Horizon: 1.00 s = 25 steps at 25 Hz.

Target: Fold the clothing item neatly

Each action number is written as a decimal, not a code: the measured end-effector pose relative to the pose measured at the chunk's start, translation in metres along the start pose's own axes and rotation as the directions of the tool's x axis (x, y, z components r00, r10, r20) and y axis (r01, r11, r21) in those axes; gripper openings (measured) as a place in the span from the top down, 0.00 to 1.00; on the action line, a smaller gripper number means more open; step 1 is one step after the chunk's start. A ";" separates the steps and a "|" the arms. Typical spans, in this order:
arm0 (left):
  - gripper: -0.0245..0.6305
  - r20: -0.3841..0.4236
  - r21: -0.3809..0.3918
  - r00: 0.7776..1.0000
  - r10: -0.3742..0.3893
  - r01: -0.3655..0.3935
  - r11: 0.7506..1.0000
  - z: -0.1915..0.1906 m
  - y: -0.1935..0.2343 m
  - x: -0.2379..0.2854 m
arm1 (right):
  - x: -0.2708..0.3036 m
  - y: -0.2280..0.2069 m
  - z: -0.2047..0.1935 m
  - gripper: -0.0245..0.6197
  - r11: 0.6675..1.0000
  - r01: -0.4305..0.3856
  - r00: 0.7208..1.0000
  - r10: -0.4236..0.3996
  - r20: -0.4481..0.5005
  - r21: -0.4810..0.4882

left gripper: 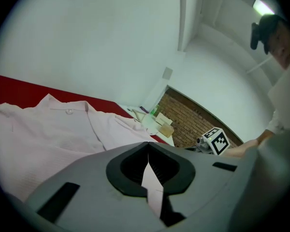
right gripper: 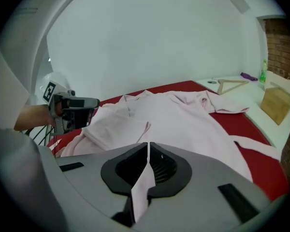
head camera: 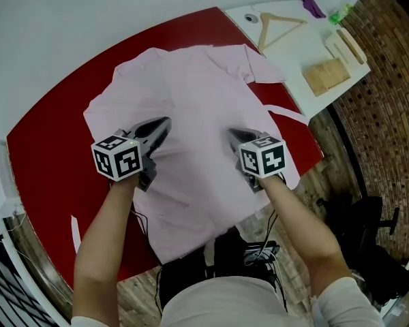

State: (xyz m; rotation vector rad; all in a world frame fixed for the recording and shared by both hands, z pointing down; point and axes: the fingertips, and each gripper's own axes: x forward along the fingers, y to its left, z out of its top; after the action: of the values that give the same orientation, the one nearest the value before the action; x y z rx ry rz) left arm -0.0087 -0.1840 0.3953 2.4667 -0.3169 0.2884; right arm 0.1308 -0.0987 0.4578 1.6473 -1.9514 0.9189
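A pale pink shirt (head camera: 191,107) lies spread on the red table (head camera: 51,155), its collar toward the far side and its lower hem hanging over the near edge. My left gripper (head camera: 165,122) is shut on a fold of the shirt (left gripper: 150,178) at its left side. Over at the shirt's right side, my right gripper (head camera: 233,135) is shut on another fold of the pink fabric (right gripper: 144,178). A thin strip of cloth shows pinched between each pair of jaws. In the right gripper view the left gripper (right gripper: 72,111) holds the cloth lifted.
A white side table (head camera: 307,53) at the far right holds a wooden hanger (head camera: 276,27), wooden blocks (head camera: 326,75), a purple item (head camera: 313,7) and a green bottle (head camera: 339,13). A brick wall (head camera: 388,107) stands to the right. The red table's near edge (head camera: 133,271) is close to the person's body.
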 end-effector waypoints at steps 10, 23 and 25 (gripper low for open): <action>0.95 0.046 0.052 0.999 -0.022 0.020 0.998 0.001 -0.069 0.007 | -0.042 -0.092 0.013 0.93 0.961 0.138 0.990 -0.133 0.040 -0.238; 0.95 0.068 -0.036 0.998 0.001 0.002 0.999 -0.015 -0.107 0.076 | -0.028 -0.206 0.034 0.93 0.857 0.182 0.979 -0.205 0.004 -0.482; 0.95 0.060 -0.039 0.998 0.001 0.002 0.999 -0.016 -0.111 0.087 | -0.025 -0.218 0.038 0.93 0.819 0.189 0.975 -0.224 0.001 -0.542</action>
State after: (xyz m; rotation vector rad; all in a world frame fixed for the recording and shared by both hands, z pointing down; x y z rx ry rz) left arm 0.1044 -0.1021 0.3704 2.4407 -0.3441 0.2058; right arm 0.3520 -0.1256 0.4604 1.4281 -1.7289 0.2838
